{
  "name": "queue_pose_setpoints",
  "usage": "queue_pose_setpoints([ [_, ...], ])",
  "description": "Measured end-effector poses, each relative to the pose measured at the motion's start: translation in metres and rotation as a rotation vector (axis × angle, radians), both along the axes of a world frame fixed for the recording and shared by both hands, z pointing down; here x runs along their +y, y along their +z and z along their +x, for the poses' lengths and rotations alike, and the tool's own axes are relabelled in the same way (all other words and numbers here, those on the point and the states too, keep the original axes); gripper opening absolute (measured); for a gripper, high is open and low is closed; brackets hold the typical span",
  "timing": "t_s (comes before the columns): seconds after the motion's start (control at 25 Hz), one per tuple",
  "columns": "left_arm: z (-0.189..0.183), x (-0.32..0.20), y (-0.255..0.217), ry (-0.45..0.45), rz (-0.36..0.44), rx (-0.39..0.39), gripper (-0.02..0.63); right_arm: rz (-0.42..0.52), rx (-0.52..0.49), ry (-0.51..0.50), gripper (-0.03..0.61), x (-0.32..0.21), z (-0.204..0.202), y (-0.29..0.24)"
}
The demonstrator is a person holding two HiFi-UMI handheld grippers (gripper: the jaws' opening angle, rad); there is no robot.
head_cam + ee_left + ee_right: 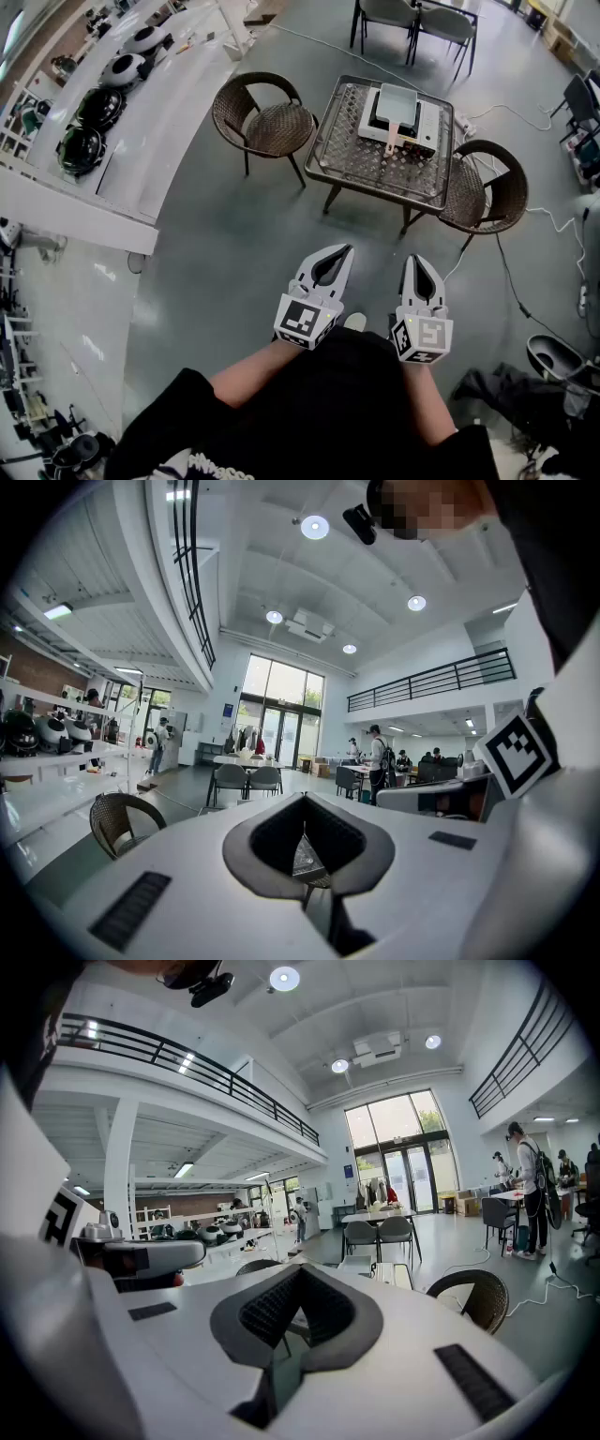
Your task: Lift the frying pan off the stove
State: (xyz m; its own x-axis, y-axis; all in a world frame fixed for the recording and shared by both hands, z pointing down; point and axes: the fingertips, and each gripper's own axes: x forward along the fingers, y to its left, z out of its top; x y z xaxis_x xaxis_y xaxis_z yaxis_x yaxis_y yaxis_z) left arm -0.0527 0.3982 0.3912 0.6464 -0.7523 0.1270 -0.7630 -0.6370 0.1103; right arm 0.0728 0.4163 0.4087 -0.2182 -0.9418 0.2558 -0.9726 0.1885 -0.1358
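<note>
The frying pan [397,100] is pale, square and has a pinkish handle [391,141] pointing towards me. It sits on a white stove [427,127] on a low glass-topped table [361,155], well ahead of both grippers. My left gripper [345,249] and right gripper [416,258] are held side by side close to my body, over the grey floor, pointing at the table. Both are shut with nothing between the jaws. The left gripper view shows that gripper's tips [302,799] meeting, and the right gripper view shows the right gripper's tips [300,1271] meeting.
Two wicker chairs flank the table, one at its left [262,117] and one at its right [492,187]. A cable [553,220] trails over the floor at the right. A long white counter [141,103] with round devices runs along the left.
</note>
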Motion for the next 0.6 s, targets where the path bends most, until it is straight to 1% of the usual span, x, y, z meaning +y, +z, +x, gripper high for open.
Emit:
queue_pose_setpoints([
  [0.2,0.008,-0.002,0.006,-0.010,0.004,-0.006,0.014,0.002,-0.005,-0.047,0.028,-0.001,0.009,0.003],
  [0.48,0.031,0.001,0.008,-0.033,0.006,-0.014,0.014,0.004,-0.060,-0.186,0.031,0.004,0.016,0.015],
  [0.6,0.040,0.001,0.011,-0.039,0.000,-0.030,0.014,-0.005,-0.069,-0.215,0.031,0.006,0.017,0.023],
])
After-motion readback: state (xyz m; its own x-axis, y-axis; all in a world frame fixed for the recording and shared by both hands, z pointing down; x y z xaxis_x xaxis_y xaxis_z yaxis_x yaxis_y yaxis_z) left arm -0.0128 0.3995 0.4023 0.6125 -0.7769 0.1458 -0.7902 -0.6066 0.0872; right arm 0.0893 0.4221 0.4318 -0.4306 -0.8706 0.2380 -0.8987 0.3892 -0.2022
